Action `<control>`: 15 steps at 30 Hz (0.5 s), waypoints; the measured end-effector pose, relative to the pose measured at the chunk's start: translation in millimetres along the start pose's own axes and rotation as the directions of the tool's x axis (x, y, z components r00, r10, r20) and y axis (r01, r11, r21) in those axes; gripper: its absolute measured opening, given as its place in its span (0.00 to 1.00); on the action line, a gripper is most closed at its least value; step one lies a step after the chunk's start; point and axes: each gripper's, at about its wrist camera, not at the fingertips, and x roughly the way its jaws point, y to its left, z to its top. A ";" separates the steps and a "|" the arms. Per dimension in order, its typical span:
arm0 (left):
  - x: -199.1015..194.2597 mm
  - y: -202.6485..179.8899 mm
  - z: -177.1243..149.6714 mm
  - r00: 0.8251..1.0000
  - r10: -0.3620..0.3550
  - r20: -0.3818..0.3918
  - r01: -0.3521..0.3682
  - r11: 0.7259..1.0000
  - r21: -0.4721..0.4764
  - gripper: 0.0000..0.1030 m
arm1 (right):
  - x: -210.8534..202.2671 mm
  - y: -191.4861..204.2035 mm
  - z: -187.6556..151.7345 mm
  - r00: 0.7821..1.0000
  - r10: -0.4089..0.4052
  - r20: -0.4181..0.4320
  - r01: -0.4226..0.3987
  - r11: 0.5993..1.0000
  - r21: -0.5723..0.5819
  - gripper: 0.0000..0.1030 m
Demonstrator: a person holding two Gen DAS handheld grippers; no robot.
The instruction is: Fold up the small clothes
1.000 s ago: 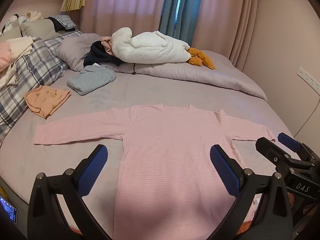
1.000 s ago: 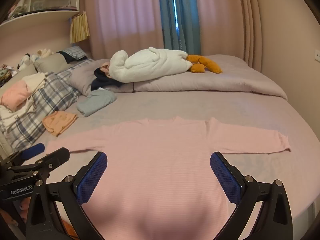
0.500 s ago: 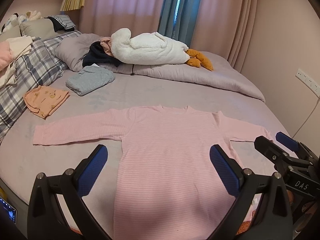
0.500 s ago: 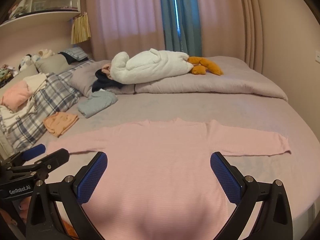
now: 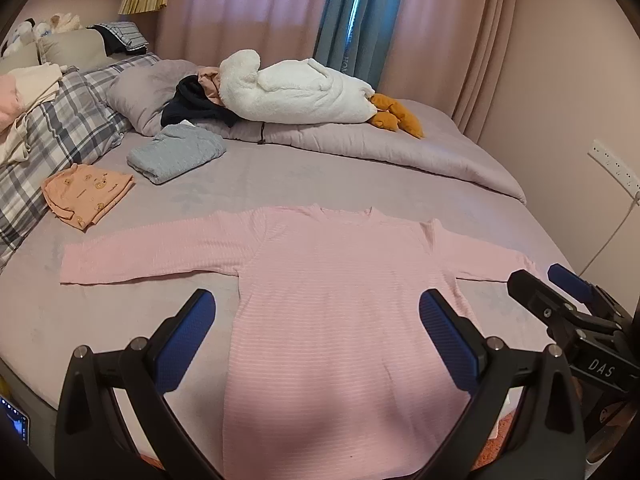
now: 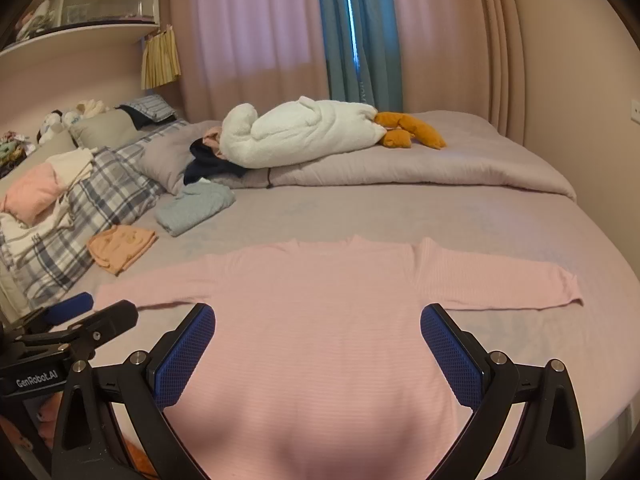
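Note:
A pink striped long-sleeved top [image 5: 336, 300] lies flat on the lilac bed, both sleeves spread out sideways, neckline at the far side; it also shows in the right wrist view [image 6: 320, 320]. My left gripper [image 5: 316, 340] is open and empty, held above the top's lower body. My right gripper [image 6: 318, 356] is open and empty, also above the lower body. The right gripper shows at the right edge of the left wrist view [image 5: 560, 300], and the left gripper shows at the left edge of the right wrist view [image 6: 80, 312].
A folded grey garment [image 5: 176, 152] and a folded orange garment [image 5: 86, 192] lie at the far left. A plaid pillow [image 5: 60, 132], a white plush [image 5: 296, 96] and a rolled duvet [image 5: 400, 148] lie at the back. A wall stands to the right.
Both grippers have drawn back and risen very slightly, so the top sits a little lower in view. The top itself has not moved.

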 end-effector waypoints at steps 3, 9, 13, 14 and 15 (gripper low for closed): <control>-0.7 0.1 0.2 1.000 0.001 0.003 -0.001 1.000 0.006 0.99 | -0.1 0.0 -0.2 1.000 -0.003 0.001 0.003 1.000 0.000 0.99; -1.9 2.3 0.3 1.000 -0.011 0.004 0.011 1.000 0.001 0.99 | -1.1 -1.3 0.8 1.000 -0.001 0.006 0.001 1.000 0.002 0.99; -1.7 1.7 1.0 1.000 -0.017 0.001 0.017 1.000 0.000 0.99 | -1.6 -2.2 1.4 1.000 0.003 0.010 -0.003 1.000 0.000 0.99; -1.9 1.6 1.0 1.000 -0.018 0.002 0.018 1.000 0.000 0.99 | -1.5 -2.1 1.5 1.000 0.003 0.010 -0.003 1.000 -0.001 0.99; -2.1 1.6 0.8 1.000 -0.019 0.002 0.019 1.000 0.000 0.99 | -1.3 -2.3 2.0 1.000 0.004 0.010 -0.004 1.000 -0.001 0.99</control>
